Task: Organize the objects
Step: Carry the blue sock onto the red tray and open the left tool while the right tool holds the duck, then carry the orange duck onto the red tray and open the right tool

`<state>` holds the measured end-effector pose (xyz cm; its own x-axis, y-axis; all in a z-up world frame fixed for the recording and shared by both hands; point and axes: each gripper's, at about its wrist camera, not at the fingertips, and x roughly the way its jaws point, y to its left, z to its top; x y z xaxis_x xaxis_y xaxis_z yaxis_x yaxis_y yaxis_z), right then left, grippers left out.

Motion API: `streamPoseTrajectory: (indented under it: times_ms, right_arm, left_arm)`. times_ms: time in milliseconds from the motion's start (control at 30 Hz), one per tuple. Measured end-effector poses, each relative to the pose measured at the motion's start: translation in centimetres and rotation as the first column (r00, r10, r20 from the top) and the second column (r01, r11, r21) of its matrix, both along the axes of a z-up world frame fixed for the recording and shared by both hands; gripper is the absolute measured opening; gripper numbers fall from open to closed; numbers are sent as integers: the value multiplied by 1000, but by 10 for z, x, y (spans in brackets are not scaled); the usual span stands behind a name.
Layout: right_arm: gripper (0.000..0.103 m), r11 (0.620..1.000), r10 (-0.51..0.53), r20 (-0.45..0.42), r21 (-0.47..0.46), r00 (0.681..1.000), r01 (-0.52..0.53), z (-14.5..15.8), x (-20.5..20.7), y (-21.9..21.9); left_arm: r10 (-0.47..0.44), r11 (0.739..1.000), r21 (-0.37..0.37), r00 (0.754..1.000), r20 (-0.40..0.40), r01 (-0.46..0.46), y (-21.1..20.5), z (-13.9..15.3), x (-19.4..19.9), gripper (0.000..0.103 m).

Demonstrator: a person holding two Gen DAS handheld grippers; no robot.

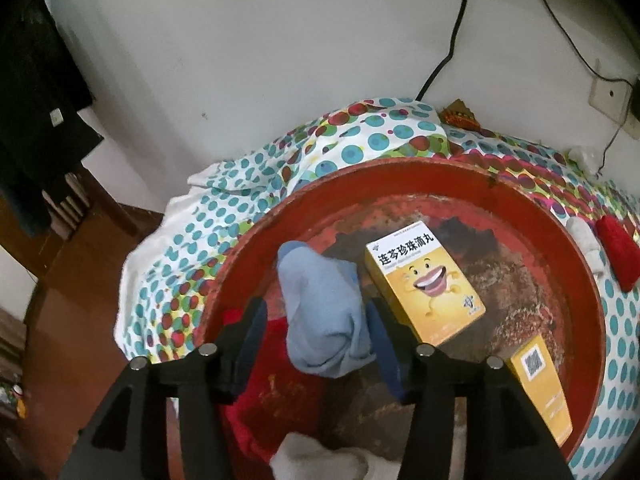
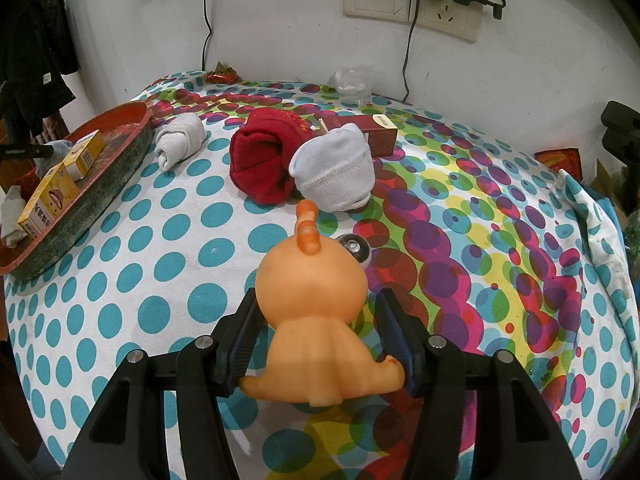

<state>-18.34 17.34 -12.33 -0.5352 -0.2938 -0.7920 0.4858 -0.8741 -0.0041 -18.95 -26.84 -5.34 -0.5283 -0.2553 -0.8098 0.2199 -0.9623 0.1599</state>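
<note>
Right wrist: orange toy (image 2: 316, 320) sits between hand-held gripper (image 2: 318, 336) fingers

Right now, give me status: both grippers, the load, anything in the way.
Left gripper over red tray, jaws open around blue sock. Right gripper open around orange toy on the table. Small dark ball just beyond toy.

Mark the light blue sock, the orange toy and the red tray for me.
light blue sock (image 1: 324, 320): left wrist view, on its bunched middle.
orange toy (image 2: 316, 320): right wrist view, on its back.
red tray (image 1: 552, 224): left wrist view, on the inner wall at its far right.
</note>
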Motion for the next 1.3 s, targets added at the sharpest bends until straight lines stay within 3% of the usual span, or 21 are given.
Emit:
streamPoseTrajectory:
  times_ms: [367, 767, 967, 1300]
  right_arm:
    - [56, 1000, -2, -1, 3, 1000, 2, 0, 0, 0]
    - [57, 1000, -16, 3, 5, 1000, 16, 0, -1, 1]
    - [57, 998, -57, 26, 22, 998, 56, 1, 6, 9]
    - [52, 992, -110, -15, 61, 994, 111, 4, 20, 4]
  left_arm:
    - [-29, 999, -17, 995, -94, 28, 32, 17, 65, 55]
    - [-71, 991, 99, 986, -150, 86, 58, 11, 138, 56]
    - [-112, 990, 67, 982, -153, 124, 67, 1, 160, 56]
    - [-158, 986, 30, 971, -176, 166, 78, -12, 183, 56]
